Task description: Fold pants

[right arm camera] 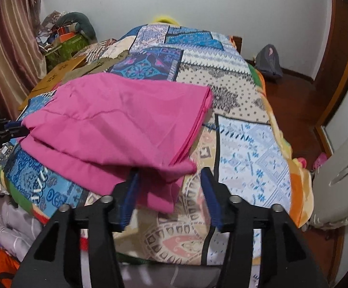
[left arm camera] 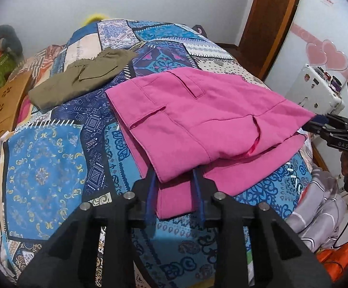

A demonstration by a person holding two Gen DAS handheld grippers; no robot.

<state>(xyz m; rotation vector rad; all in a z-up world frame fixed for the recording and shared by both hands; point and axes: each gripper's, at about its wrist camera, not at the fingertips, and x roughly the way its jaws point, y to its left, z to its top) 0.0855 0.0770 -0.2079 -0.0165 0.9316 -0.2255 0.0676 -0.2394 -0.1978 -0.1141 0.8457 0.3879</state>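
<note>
Folded pink pants (left arm camera: 198,122) lie on the patterned bedspread (left arm camera: 49,158), waistband and pockets up. They also show in the right wrist view (right arm camera: 116,124). My left gripper (left arm camera: 174,182) is open, its blue fingers on either side of the near lower fold. My right gripper (right arm camera: 171,180) is open at the pants' near corner; its left finger (right arm camera: 132,187) touches the cloth. The right gripper also shows in the left wrist view (left arm camera: 318,123) at the pants' right edge. The left gripper shows at the left edge of the right wrist view (right arm camera: 15,128).
Folded olive pants (left arm camera: 82,76) lie farther back on the bed. A wooden board (left arm camera: 3,105) sits at the left edge. A white machine (left arm camera: 318,91) and an ironing board (right arm camera: 342,175) stand to the right. Crumpled grey bedding (left arm camera: 318,206) hangs by the bed's near side.
</note>
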